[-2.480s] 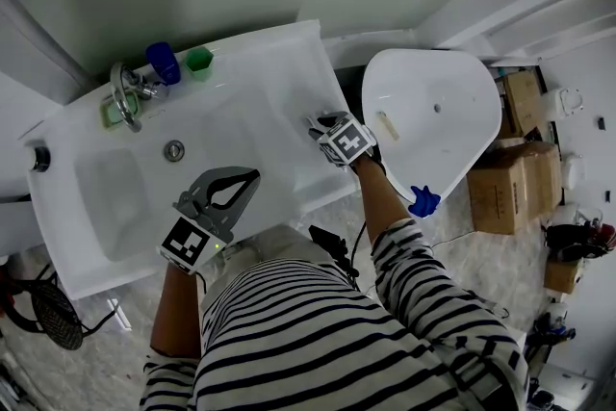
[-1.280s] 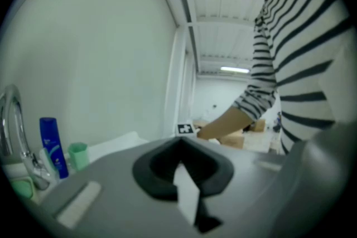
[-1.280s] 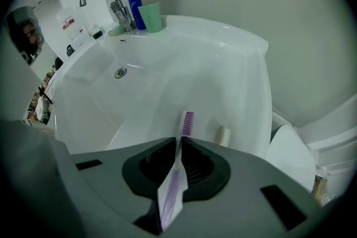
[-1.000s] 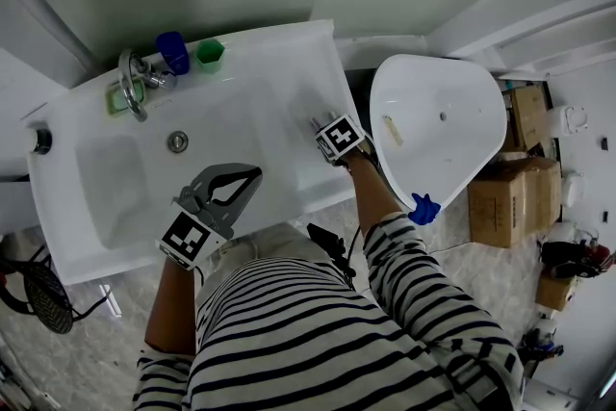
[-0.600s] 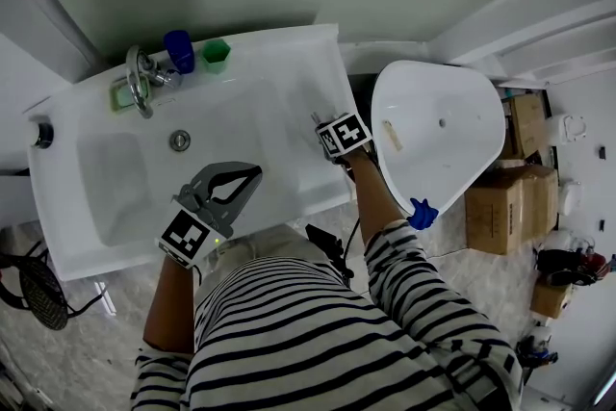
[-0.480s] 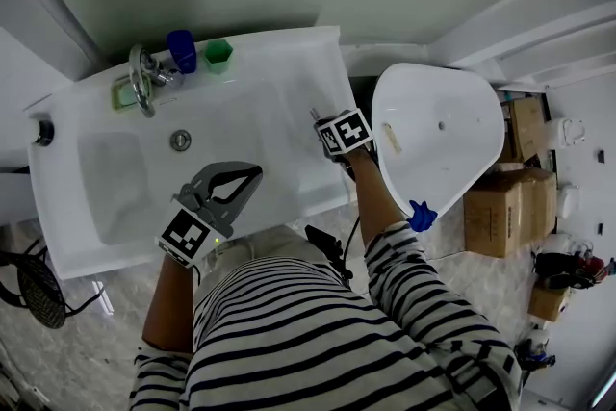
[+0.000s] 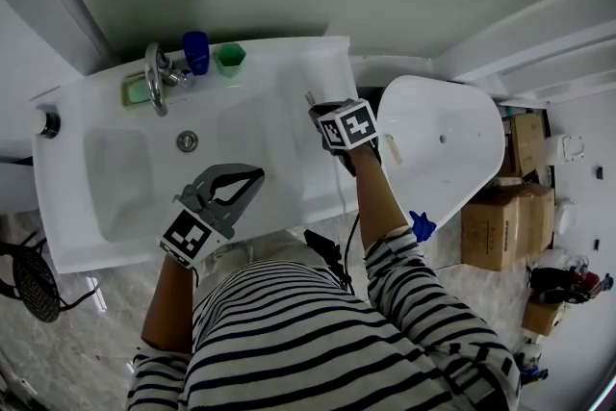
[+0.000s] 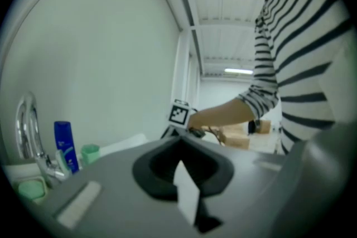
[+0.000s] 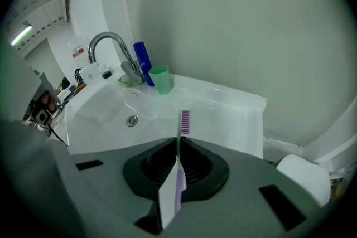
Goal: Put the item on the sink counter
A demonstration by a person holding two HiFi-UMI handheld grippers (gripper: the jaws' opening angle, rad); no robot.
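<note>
Jaws clamped on a purple-bristled white plastic toothbrush (image 9: pixel 184 120), the right gripper (image 9: pixel 178 145) hangs above the white ceramic sink counter (image 9: pixel 226 106); the left gripper (image 8: pixel 180 147), to its left, is closed and empty.

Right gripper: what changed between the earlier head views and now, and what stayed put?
The right gripper, shut on the toothbrush, has risen from low over the right end of the sink counter and drifted toward the wall. No grip visibly taken or released. The left gripper stays shut and empty over the basin's front; the blue bottle and green cup remain by the faucet.
</note>
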